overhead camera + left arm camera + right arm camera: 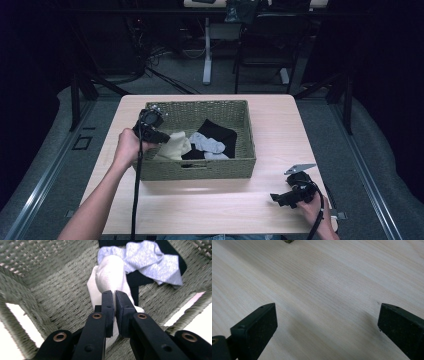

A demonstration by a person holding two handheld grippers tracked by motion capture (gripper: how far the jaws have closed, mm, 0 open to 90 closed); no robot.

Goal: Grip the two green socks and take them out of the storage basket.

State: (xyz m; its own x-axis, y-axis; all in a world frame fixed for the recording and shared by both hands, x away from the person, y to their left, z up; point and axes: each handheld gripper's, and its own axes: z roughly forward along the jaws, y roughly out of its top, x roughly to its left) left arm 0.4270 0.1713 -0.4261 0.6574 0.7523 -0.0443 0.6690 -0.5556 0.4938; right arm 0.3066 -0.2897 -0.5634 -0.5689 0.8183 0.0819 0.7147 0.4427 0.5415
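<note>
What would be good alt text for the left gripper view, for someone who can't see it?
The left hand-held gripper is shut on a cream sock, pinching it inside a green woven basket. Behind it a light grey sock lies crumpled on a black cloth.

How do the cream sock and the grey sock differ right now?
The cream sock is pinched between the left gripper's shut jaws; the grey sock lies free. The cream one hangs over the woven basket's bare floor; the grey one rests crumpled on black cloth. Both are inside the basket.
</note>
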